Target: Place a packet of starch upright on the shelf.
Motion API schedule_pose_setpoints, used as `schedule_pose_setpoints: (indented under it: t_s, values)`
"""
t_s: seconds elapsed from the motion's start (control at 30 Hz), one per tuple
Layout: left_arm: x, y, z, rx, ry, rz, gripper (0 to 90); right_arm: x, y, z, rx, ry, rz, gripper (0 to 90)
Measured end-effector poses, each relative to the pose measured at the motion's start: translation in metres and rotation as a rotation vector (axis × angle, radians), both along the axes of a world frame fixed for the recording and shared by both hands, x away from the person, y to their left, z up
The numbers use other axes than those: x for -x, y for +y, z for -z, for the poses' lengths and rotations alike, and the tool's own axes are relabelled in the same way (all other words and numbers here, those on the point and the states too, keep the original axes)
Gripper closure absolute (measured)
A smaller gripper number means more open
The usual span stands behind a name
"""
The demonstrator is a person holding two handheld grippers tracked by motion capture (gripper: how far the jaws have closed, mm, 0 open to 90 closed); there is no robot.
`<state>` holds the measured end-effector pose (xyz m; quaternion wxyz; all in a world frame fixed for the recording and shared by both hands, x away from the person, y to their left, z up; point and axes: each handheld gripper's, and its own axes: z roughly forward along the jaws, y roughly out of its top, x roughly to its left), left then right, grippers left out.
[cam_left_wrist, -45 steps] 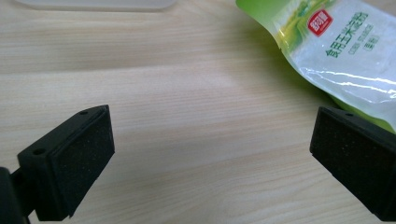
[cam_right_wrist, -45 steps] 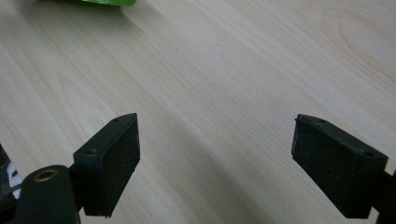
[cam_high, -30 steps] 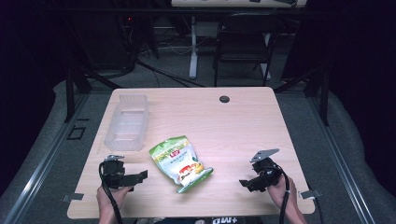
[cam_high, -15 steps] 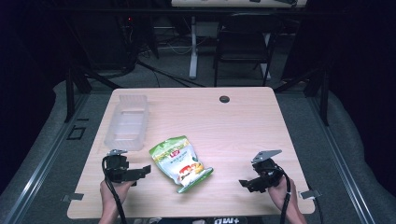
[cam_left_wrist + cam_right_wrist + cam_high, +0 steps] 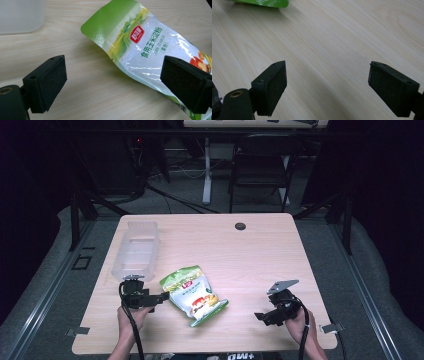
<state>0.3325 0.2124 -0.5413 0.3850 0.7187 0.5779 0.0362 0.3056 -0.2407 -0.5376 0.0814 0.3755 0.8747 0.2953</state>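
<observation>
The pale wooden tabletop (image 5: 260, 250) is carrying a clear plastic tray (image 5: 136, 251) near its far left corner and a green corn starch pouch (image 5: 194, 293) lying flat near the front, with the left claw (image 5: 159, 297) gaping wide, seemingly just beside the pouch's top edge, while the right claw (image 5: 261, 316) is hovering wide open, well apart.

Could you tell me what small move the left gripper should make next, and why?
Probably ease the left gripper forward onto the near edge of the corn starch pouch. Its jaws are open wide, the pouch lies flat on the table just ahead with one jaw already level with its edge, and the right gripper sits well away over bare wood.
</observation>
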Motion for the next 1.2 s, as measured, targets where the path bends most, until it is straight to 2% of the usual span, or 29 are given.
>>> schedule_pose_setpoints:
  t_s: [0.17,0.27,0.4,0.53,0.7,0.73,0.87,0.9,0.97,1.03,1.2]
  values:
    - [-0.008,-0.008,0.005,0.006,0.014,0.019,7.9,0.0,0.0,0.0,-0.003,0.001,-0.002,14.7]
    - [-0.013,-0.013,0.006,0.003,0.013,0.029,9.3,-0.001,0.0,0.0,0.014,0.002,-0.005,14.7]
    - [-0.018,-0.016,0.008,0.021,0.016,0.037,11.3,-0.001,0.0,0.0,-0.001,0.004,-0.005,14.7]
    - [-0.023,-0.02,0.011,0.021,0.029,0.042,11.7,0.0,-0.001,0.0,0.003,0.0,-0.002,14.7]
    - [-0.028,-0.025,0.012,0.006,0.023,0.053,13.7,0.002,0.001,-0.001,0.01,-0.002,-0.01,14.7]
    - [-0.028,-0.026,0.012,0.014,0.023,0.05,14.2,0.001,0.001,0.0,0.004,0.0,-0.01,14.7]
    - [-0.032,-0.026,0.014,-0.007,0.046,0.057,16.6,0.002,0.0,-0.001,0.009,-0.001,-0.006,14.7]
    - [-0.033,-0.027,0.016,0.001,0.041,0.053,17.3,0.002,0.0,-0.001,0.007,-0.001,-0.008,14.7]
    - [-0.034,-0.028,0.015,-0.007,0.046,0.069,20.2,0.002,0.0,-0.001,0.011,0.0,-0.008,14.7]
    - [-0.035,-0.03,0.016,0.0,0.033,0.07,22.0,0.002,0.0,-0.001,0.01,0.0,-0.008,14.8]
    - [-0.036,-0.032,0.018,0.003,0.025,0.083,37.2,0.001,0.0,-0.001,0.009,0.001,-0.014,14.8]
